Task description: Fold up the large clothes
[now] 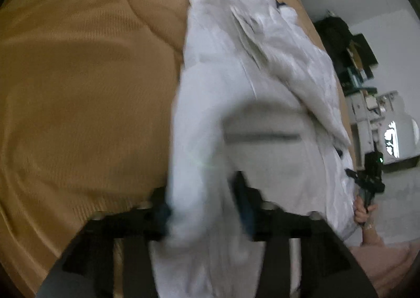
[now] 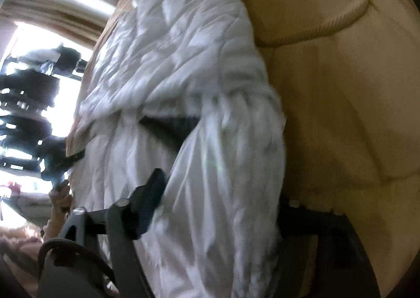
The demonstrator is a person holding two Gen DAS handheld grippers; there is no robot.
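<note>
A large white garment (image 1: 252,66) lies crumpled along a tan bedspread (image 1: 78,82). My left gripper (image 1: 202,203) is shut on a thick bunch of its near edge, which fills the gap between the fingers. In the right wrist view the same white garment (image 2: 168,56) drapes over my right gripper (image 2: 215,193), which is shut on a bunch of it; only the left finger (image 2: 151,193) shows, the other is hidden under cloth. The right gripper also shows far off in the left wrist view (image 1: 367,179) at the garment's other end. Both views are motion-blurred.
The tan bedspread (image 2: 341,114) has a pillow bulge (image 2: 302,3) at its top. A dark shelf with clutter (image 1: 349,56) stands by the grey wall beyond the bed. A bright window with dark racks (image 2: 29,103) lies to the left in the right wrist view.
</note>
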